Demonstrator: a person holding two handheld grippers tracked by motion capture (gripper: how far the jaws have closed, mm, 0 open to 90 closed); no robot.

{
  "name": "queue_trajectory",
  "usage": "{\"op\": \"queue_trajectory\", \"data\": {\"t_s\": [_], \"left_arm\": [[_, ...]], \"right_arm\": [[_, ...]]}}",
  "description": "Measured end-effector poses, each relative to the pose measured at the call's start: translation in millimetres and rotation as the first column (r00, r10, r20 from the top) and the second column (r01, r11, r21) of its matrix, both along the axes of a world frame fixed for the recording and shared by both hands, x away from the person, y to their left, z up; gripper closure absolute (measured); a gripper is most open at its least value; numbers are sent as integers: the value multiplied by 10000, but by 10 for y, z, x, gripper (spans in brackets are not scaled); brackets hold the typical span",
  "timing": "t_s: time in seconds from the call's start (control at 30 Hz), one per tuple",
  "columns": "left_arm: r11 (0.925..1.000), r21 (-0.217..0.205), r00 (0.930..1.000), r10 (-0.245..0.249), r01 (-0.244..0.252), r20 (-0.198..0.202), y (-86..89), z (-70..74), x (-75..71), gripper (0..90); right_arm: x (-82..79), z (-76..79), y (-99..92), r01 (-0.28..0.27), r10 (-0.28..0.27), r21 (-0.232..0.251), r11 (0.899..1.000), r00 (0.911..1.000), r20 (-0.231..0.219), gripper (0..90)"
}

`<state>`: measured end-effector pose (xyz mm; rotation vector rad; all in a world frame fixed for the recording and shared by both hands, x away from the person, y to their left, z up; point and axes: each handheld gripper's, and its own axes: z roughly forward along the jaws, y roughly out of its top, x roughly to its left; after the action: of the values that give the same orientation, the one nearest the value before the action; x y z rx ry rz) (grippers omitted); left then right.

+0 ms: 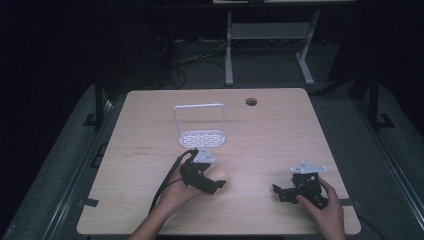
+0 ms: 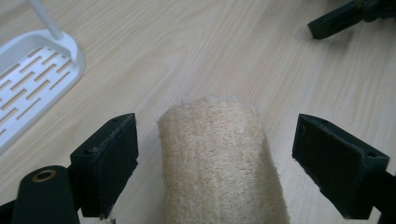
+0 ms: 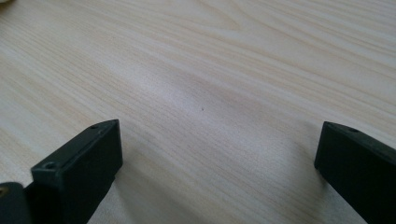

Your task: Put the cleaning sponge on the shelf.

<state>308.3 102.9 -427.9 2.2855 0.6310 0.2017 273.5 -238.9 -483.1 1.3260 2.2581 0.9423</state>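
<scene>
A beige, rough-fibred roll point(image 2: 219, 163) lies on the wooden table point(image 1: 260, 140), its end facing away from the camera in the left gripper view. My left gripper point(image 2: 215, 140) is open, one jaw on each side of the roll with a gap on both sides. In the high view the left gripper point(image 1: 218, 179) sits at the front centre-left, and a bit of the roll point(image 1: 220, 174) shows by its jaws. My right gripper point(image 1: 280, 192) rests low at the front right, open over bare wood point(image 3: 219, 149), nothing between its jaws.
A white slotted rack point(image 1: 202, 137) with a tall loop handle stands just behind the left gripper; its base point(image 2: 32, 74) is at the left. A jaw of the right gripper point(image 2: 336, 21) shows far off. A cable hole point(image 1: 251, 101) sits near the back edge.
</scene>
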Motion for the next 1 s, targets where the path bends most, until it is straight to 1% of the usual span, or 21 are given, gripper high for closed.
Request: {"op": "queue_trajectory", "data": {"t_s": [0.1,0.27,0.37,0.7,0.83,0.87,0.9,1.0], "left_arm": [[9997,208,9999,114,-112,-67,-34,-48,-10,140],[9995,293,9997,158,-152,-175,-66,-105,-22,140],[9987,492,9996,164,-152,-243,-86,-145,-28,140],[9961,818,9986,370,-337,-389,-88,-203,-50,143],[9948,946,9975,433,-379,-552,-88,-222,-49,150],[9948,951,9977,418,-366,-539,-88,-225,-48,150],[9949,945,9975,411,-355,-580,-85,-223,-52,194],[9954,904,9976,383,-329,-582,-82,-214,-53,214]], "right_arm": [[0,0,0,3,-3,2,10000,10000,-4,7],[0,0,0,1,-1,-1,10000,10000,-4,7],[0,0,0,3,-3,-1,10000,10000,-3,7],[0,0,0,3,-3,1,10000,10000,-6,7],[0,0,-1,-5,5,-4,10000,10000,2,7],[0,0,-1,-5,5,-4,10000,10000,2,7],[0,0,0,1,-1,-1,10000,10000,-1,7],[0,0,-1,-5,5,-3,10000,10000,3,7]]}}
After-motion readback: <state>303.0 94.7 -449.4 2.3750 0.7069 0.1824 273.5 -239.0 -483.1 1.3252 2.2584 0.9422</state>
